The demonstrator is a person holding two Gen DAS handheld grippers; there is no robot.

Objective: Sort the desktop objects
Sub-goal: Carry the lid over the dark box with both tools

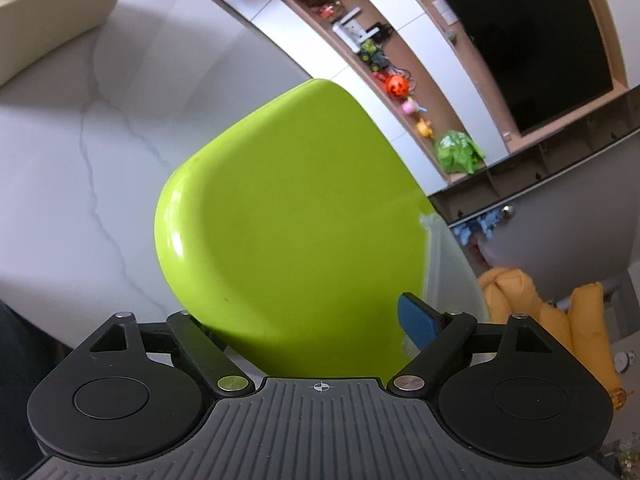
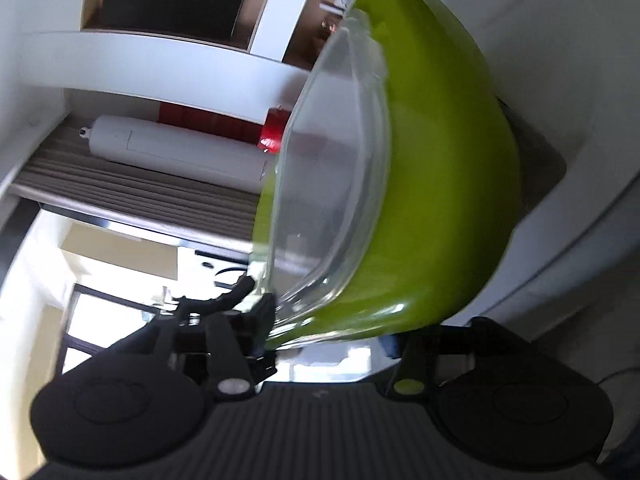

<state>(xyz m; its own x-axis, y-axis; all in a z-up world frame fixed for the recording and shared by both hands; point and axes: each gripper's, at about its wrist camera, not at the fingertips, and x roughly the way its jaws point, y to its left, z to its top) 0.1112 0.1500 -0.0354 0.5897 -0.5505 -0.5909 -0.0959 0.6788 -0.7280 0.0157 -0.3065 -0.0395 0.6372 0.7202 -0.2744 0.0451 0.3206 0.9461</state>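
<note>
Here, green container [image 1: 288, 220] between grippers.

bowl [image 1: 288, 220] on table [image 1: 80, 140], between left gripper [image 1: 312, 320] fingers | tray [image 1: 52, 8] behind-left of bowl

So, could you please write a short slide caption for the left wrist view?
Left claw open around a lime-green container with a clear lid, on a white marble table.
</note>
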